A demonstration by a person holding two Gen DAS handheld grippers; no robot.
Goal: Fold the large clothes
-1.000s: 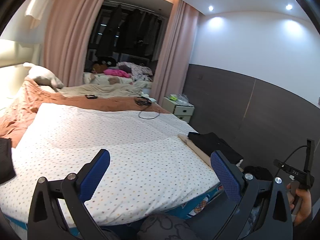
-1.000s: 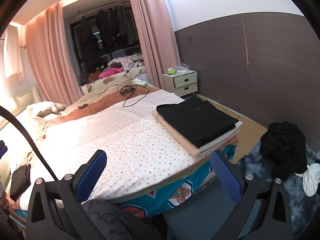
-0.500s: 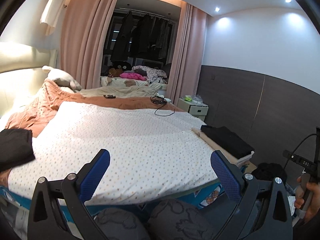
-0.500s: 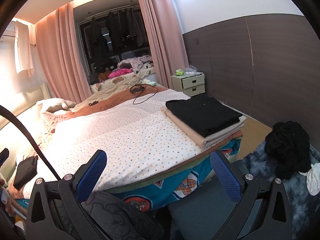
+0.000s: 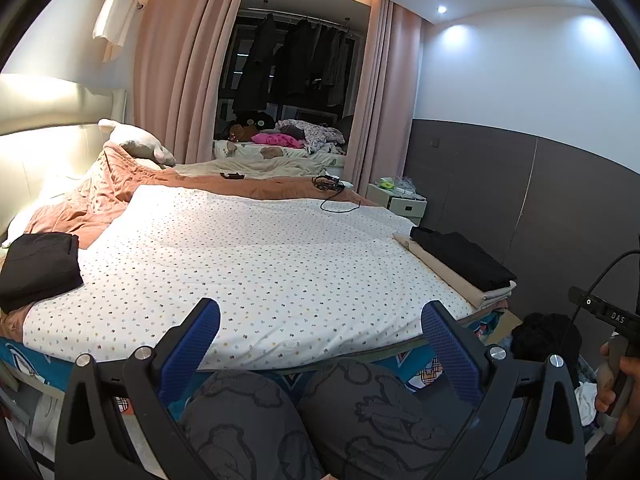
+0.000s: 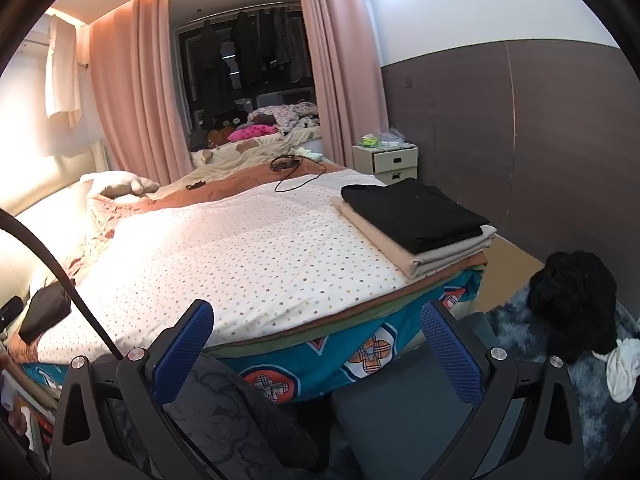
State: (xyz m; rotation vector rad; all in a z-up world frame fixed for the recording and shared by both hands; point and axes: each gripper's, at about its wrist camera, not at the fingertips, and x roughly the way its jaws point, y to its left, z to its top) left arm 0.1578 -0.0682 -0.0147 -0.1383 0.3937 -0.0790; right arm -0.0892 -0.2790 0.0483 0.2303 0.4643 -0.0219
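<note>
Both hand-held grippers we log as released: the left hand-held gripper [image 5: 320,332] and the right hand-held gripper [image 6: 316,332] each hold their blue pads wide apart with nothing between them, hovering off the foot of the bed [image 5: 256,264].

Item: folded black garment [image 6: 412,212], a flat, squared rectangle with neat edges. We find it on top of a folded beige garment [image 6: 404,254], slightly larger, its layered edges showing below. The stack sits at the bed's right near corner, by the edge.

Item: second folded black garment [image 5: 38,264], a smaller, thicker bundle, lying at the left side of the bed, partly on the spotted sheet and touching the rumpled rust-coloured quilt [image 5: 100,200].

Item: loose black clothing heap [image 6: 572,304], unfolded, on the grey rug [image 6: 516,320] right of the bed, with a crumpled white cloth [image 6: 622,368] just beside it.

Bed surface: white spotted sheet, smooth and bare across the middle. A black cable [image 6: 296,178] loops near the far edge.

Containers: pale bedside cabinet [image 6: 390,160] with two drawers, both closed, against the dark wall panel; small items rest on its top, too small for us to identify.

Surroundings: pink curtains [image 5: 172,80] frame a dark alcove of hanging clothes [image 5: 296,64].
</note>
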